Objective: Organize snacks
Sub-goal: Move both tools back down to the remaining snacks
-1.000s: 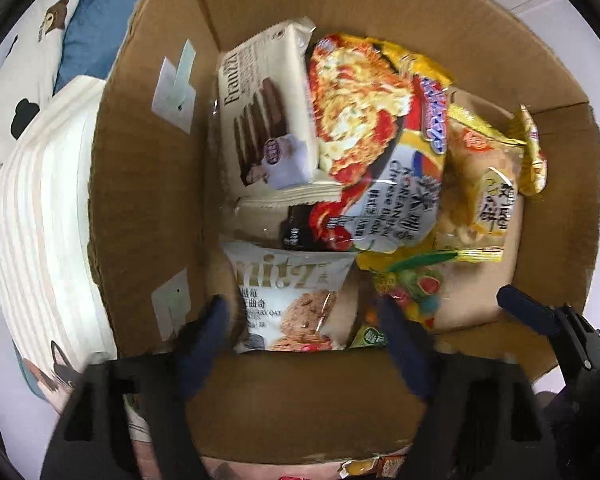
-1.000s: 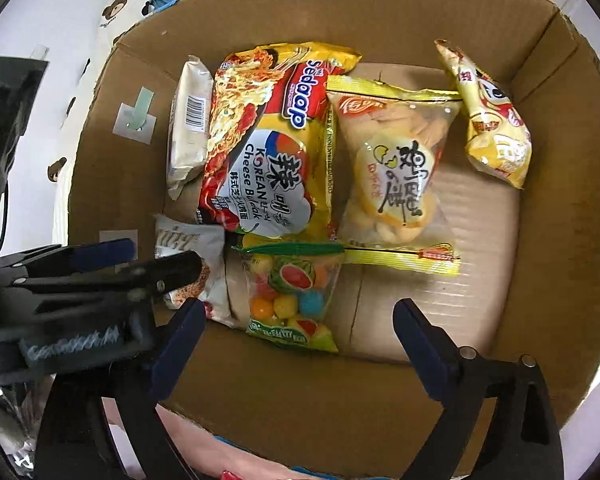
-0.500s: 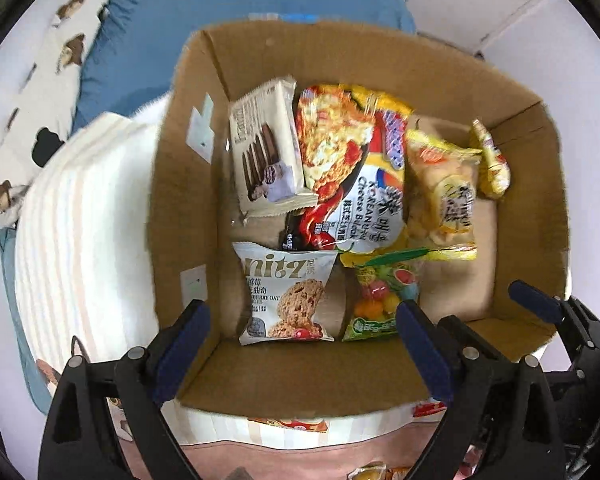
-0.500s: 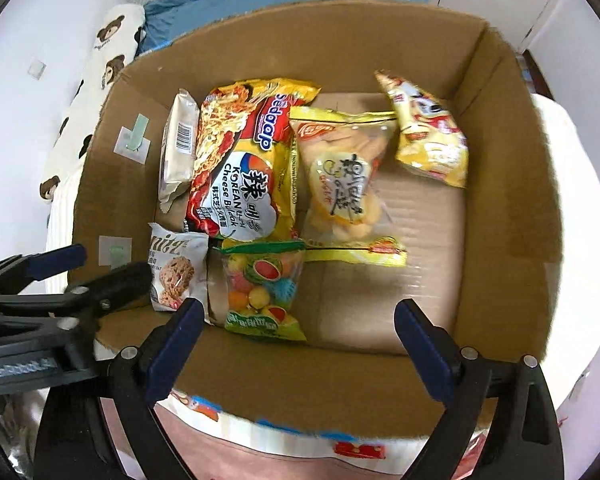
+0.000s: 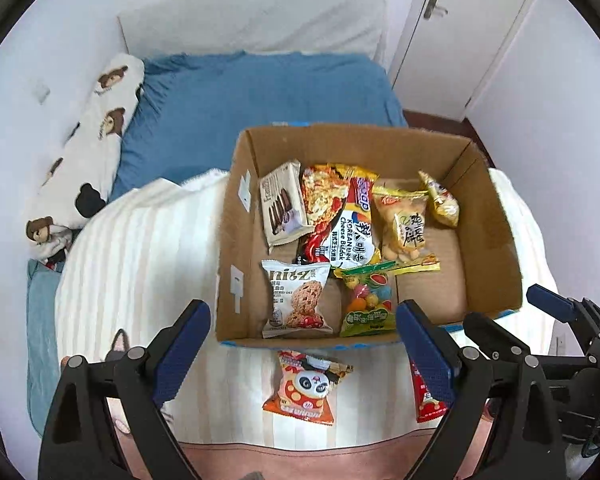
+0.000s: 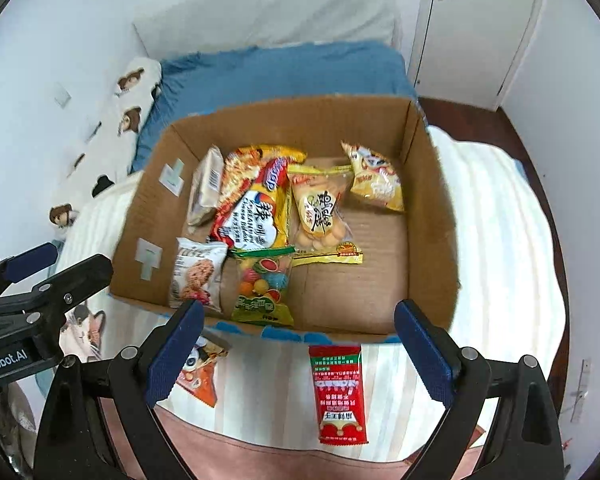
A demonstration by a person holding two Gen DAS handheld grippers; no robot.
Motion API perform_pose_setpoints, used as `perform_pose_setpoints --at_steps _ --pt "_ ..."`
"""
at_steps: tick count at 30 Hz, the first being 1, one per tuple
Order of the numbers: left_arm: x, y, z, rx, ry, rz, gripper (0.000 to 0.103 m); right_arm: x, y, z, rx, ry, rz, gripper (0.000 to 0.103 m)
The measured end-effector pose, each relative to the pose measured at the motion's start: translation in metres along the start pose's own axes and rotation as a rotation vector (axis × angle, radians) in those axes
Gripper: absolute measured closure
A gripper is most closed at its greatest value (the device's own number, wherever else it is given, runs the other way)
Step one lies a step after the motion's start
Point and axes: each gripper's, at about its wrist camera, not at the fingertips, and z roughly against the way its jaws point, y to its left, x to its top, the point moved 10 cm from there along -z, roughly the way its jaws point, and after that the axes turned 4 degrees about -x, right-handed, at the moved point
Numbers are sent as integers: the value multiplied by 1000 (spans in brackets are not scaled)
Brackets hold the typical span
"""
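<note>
Both units hang above the near rim of the open brown cardboard box (image 5: 496,216), tilted steeply down at the bed.

Left hand-held gripper (image 5: 302,346): jaws spread wide, nothing between the blue pads. Right hand-held gripper (image 6: 298,350): jaws likewise spread wide and empty.

Box contents, seen from the left wrist view: white chocolate-biscuit pack (image 5: 280,204), red-and-yellow instant noodle packet (image 5: 340,216), clear bag of pale round biscuits (image 5: 404,224), small yellow snack pouch (image 5: 440,200), white oat-cookie pouch (image 5: 296,300), clear bag of coloured round candies with a green label (image 5: 366,300). The right half of the box floor is bare cardboard.

Still outside, on the cream striped blanket (image 5: 140,248) just in front of the box wall:
- orange panda-print snack pouch (image 5: 306,384). It lies almost centred between the left unit's pads, a little below them in frame. Long axis runs roughly toward the box.
- red rectangular sachet with white print (image 6: 338,396). It lies between the right unit's pads, slightly right of centre, with its long axis pointing toward the box wall, so the pads would close across its short width.

Judgement: two items remain. The left unit is nearer the panda pouch and the right unit nearer the red sachet, so each can drop nearly straight down onto its own item. The sachet lies flat on soft bedding, so a pinch may catch blanket too.
</note>
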Motion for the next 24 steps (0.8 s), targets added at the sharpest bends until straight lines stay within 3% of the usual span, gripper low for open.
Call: perform_pose_setpoints --at_steps 9,14,19,24 --pt "-23 -5 58 12 -123 16 8 -33 6 51 90 -62 -64 5" --pt "-62 -5 74 15 -134 22 8 -73 -1 68 113 -58 -94 5" --pt "-146 -13 49 50 -6 -64 8 -142 -11 60 108 15 -117 5" --pt "-251 -16 -4 72 235 -123 8 -237 -27 31 114 184 -171 5"
